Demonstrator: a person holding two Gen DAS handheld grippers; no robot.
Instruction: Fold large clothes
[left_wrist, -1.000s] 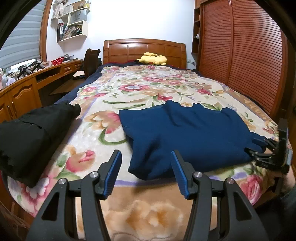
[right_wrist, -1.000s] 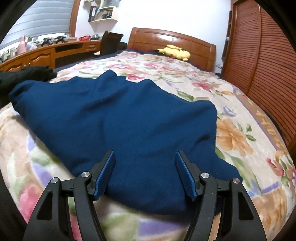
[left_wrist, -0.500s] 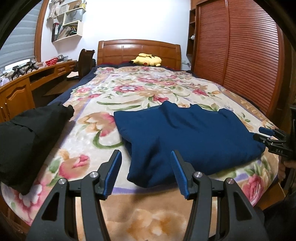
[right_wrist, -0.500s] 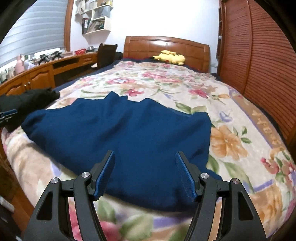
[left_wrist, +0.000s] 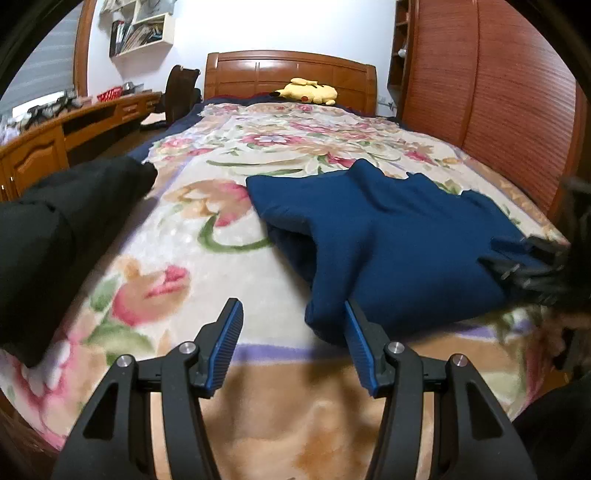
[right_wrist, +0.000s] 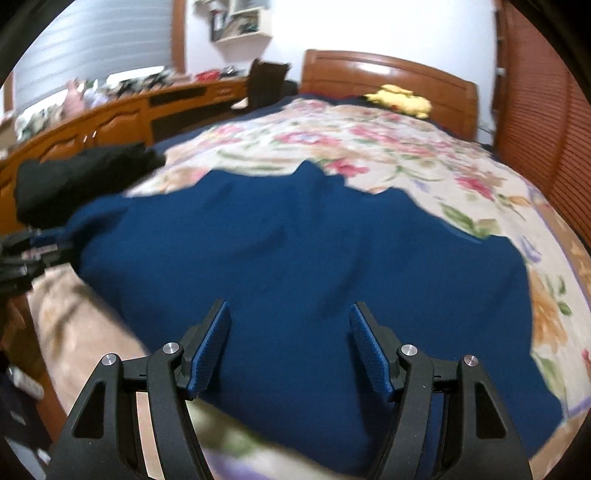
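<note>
I see both my grippers spread wide, grasping nothing: the left gripper (left_wrist: 291, 334) at the blue sweater's (left_wrist: 388, 236) near corner, the right gripper (right_wrist: 290, 341) over it on the floral blanket (left_wrist: 192, 258).

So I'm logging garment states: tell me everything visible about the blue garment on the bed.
The blue garment is a dark navy, thick, knit-looking top, folded into a rough rectangle with uneven peaks along its far edge. It lies flat on the floral blanket near the bed's foot. Both open grippers, left and right, sit at its near edge, gripping nothing.
</note>
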